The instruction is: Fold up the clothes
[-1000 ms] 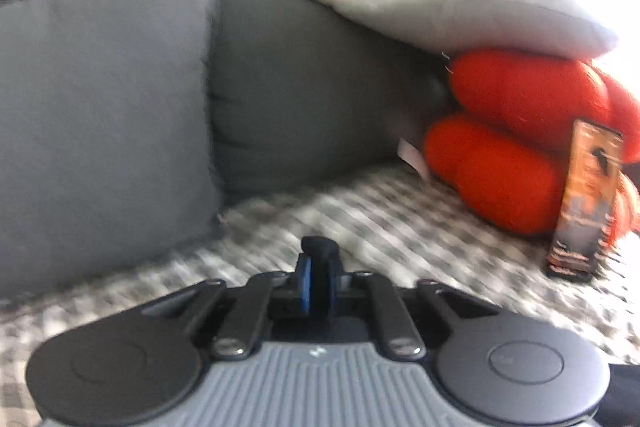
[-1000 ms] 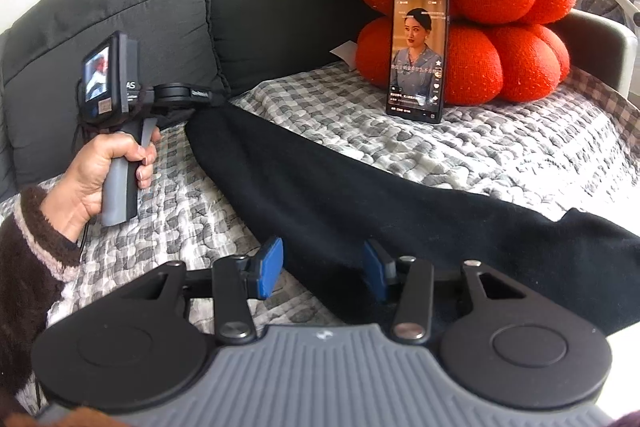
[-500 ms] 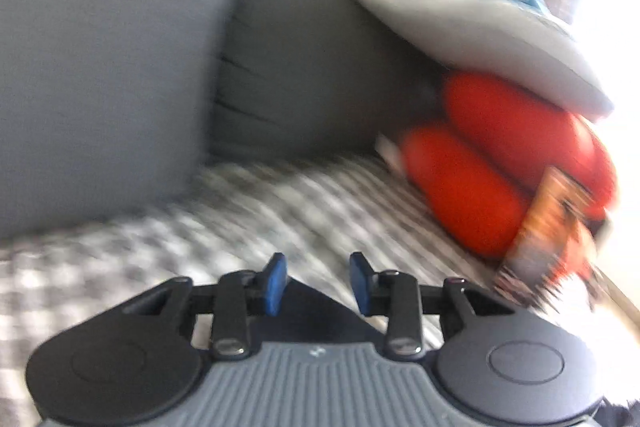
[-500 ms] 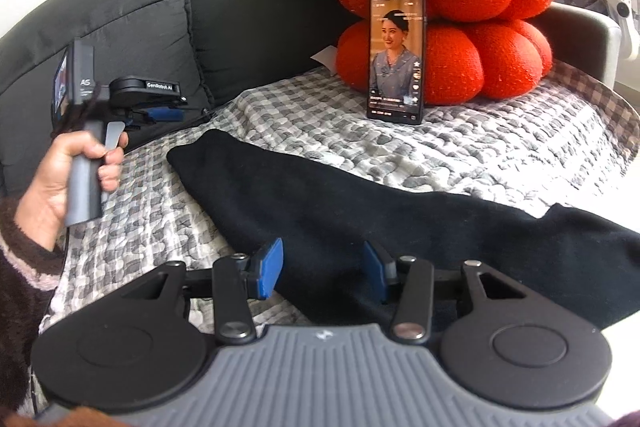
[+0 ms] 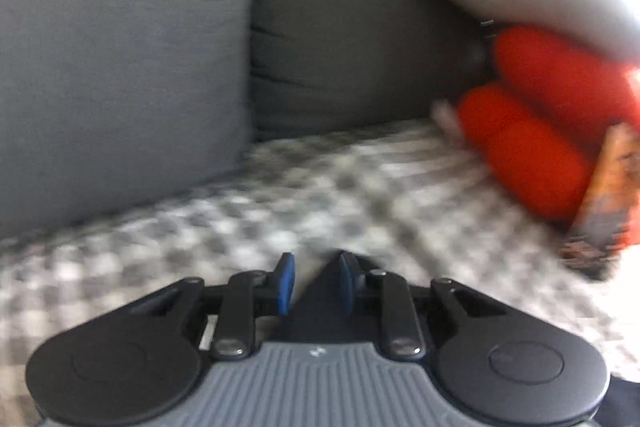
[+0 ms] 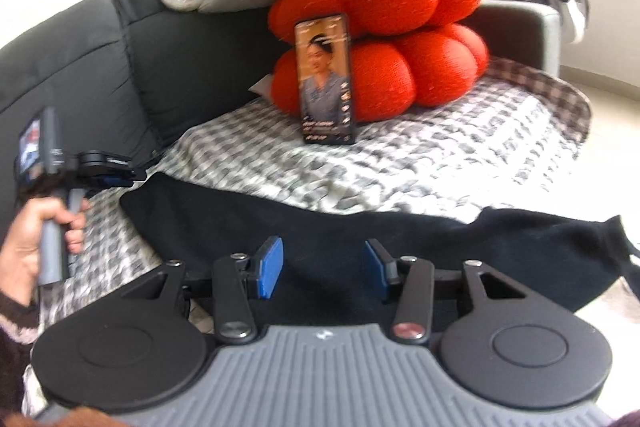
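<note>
A black garment (image 6: pixel 360 227) is spread on the checked blanket (image 6: pixel 440 163) of a grey sofa (image 6: pixel 80 59), in front of the phone (image 6: pixel 325 79) that is propped upright against the stacked orange cushions (image 6: pixel 400 39). Its long axis is laid across the seat, parallel to the sofa back: one rounded end (image 6: pixel 136 199) is pointed toward the left gripper, and the other end is trailed off past the seat's front corner, to the right of the phone.

The right gripper (image 6: pixel 323 269) is held low over the garment's middle, nearer the camera than the phone. Its jaws are stood about half open, and only cloth lying beneath them is seen; nothing is pinched.

The left gripper (image 5: pixel 313 281) is held by a hand (image 6: pixel 36 247) well left of the phone, at the garment's rounded end. Its jaws are closing, narrowly parted, and a dark point of fabric (image 5: pixel 320 291) is seen between the pads, not yet pressed.
</note>
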The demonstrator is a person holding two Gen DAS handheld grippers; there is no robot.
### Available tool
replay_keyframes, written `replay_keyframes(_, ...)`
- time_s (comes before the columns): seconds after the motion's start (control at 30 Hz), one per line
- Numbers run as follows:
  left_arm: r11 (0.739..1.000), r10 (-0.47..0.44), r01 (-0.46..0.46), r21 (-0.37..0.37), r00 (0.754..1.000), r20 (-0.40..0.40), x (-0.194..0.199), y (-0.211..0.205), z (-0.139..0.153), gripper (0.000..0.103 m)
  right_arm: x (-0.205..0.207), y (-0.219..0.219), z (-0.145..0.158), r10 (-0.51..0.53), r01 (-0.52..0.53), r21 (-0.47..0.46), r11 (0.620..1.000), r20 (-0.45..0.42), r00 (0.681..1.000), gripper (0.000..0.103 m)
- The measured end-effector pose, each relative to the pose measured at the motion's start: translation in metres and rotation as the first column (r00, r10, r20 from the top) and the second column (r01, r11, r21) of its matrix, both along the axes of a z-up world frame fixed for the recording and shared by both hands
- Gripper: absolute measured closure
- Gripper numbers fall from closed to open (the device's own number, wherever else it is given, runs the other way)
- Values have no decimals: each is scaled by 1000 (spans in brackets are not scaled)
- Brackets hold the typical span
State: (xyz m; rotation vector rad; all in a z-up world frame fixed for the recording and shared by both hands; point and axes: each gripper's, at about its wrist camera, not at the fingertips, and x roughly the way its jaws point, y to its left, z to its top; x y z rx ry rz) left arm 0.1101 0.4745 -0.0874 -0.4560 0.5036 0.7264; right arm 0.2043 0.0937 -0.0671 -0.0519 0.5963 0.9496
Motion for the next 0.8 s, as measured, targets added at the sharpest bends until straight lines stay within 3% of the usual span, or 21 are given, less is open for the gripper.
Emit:
replay_keyframes(0.07,991,-121,122,-45,992,28,3,-7,5,75,0,-1,1,1,-1,0,1000,13,1000,54)
replay_keyframes(0.13,965,-250,251,-71,968,30,10,-18,6,74,-1,1,1,15,-15,-8,1000,21,1000,54)
replay_keyframes(0.27,882,-470,470,-36,883,3,21,-62,9,74,-8,9,-1,48,-46,-40,998,51,998,54)
replay_keyframes(0.33,819,-574,574,1,819,9,24,-83,10,74,-12,13,-1,69,-65,-58,996,71,995,54)
replay_keyframes(0.43,694,-720,719,44,693,37,22,-105,13,74,-21,12,2,171,-167,-54,984,93,981,54)
replay_keyframes(0.57,483,-876,870,96,477,75,6,-122,17,74,-39,5,9,363,-355,-78,931,144,920,54)
replay_keyframes(0.67,357,-934,924,135,355,41,-3,-141,18,68,-46,5,9,416,-402,-115,908,151,897,54)
replay_keyframes(0.77,259,-964,957,131,263,-20,-6,-160,12,68,-47,8,6,440,-424,-136,895,127,889,54)
replay_keyframes(0.8,237,-969,963,128,244,-41,-6,-164,10,68,-47,8,5,449,-433,-139,890,121,885,56)
